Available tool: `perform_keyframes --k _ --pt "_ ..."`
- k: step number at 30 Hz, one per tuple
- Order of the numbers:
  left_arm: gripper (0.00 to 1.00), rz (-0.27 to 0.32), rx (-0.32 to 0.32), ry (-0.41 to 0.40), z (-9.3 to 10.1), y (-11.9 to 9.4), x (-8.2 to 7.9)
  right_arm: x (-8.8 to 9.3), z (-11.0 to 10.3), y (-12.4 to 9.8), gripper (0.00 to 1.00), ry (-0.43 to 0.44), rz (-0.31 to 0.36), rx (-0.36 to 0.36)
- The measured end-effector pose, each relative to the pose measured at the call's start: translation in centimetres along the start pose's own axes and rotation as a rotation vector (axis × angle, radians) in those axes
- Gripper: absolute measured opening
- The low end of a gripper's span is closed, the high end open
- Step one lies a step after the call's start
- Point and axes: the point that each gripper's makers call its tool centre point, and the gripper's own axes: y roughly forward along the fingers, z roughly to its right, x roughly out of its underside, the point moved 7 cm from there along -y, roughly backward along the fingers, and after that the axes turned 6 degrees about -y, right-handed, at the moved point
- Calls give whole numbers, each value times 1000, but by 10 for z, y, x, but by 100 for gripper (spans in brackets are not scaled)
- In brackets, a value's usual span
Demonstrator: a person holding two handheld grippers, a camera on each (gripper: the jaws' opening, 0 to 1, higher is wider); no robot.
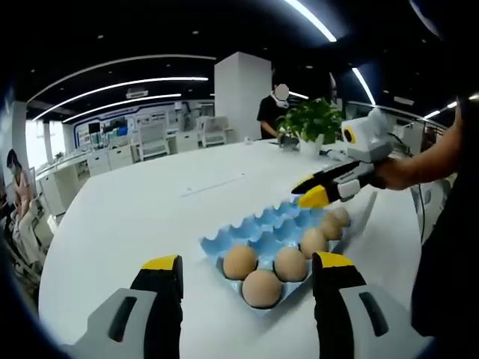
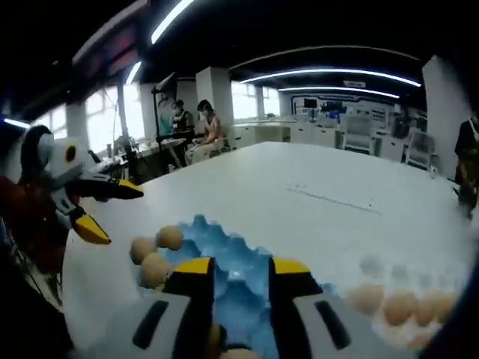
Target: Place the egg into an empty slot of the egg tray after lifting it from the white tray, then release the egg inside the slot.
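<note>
Item: white table (image 1: 150, 202), broad and round-edged, bearing a blue egg tray (image 1: 262, 228) of moulded cups. Left gripper view: the tray lies just ahead of the left gripper (image 1: 247, 271), whose yellow-tipped jaws stand wide apart with nothing between them. Five eggs sit in the near end of the tray, among them a front egg (image 1: 262, 288) at the near corner, with a second egg (image 1: 239, 262) and a third egg (image 1: 290, 263) behind it; further cups toward the far end stand vacant. The right gripper (image 1: 310, 191) enters from the right, held by a person's hand (image 1: 400, 172), hovering above the far end of the tray; its jaws are parted, and nothing is seen between them. A potted plant (image 1: 313, 123) stands at the far table edge, with a standing person (image 1: 271, 112) near it. Right gripper view: the right gripper (image 2: 241, 269) looks down on the blue tray (image 2: 224, 247), jaws a moderate gap apart, blue cups visible between the tips; whether anything sits lower between the jaws cannot be told. A cluster of eggs (image 2: 153, 254) lies left of the jaws in the tray. Blurred eggs (image 2: 397, 303) lie at lower right; the white tray cannot be made out under them. The left gripper (image 2: 93, 206) shows at the left, jaws spread. Seated persons (image 2: 202, 131) occupy the background.
</note>
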Motion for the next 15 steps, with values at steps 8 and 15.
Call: perform_keyframes --k 8,15 --pt "71 -2 9 2 3 1 0 26 55 -54 29 40 -15 222" --pt "71 -5 12 5 4 2 0 42 82 -75 29 69 -46 339"
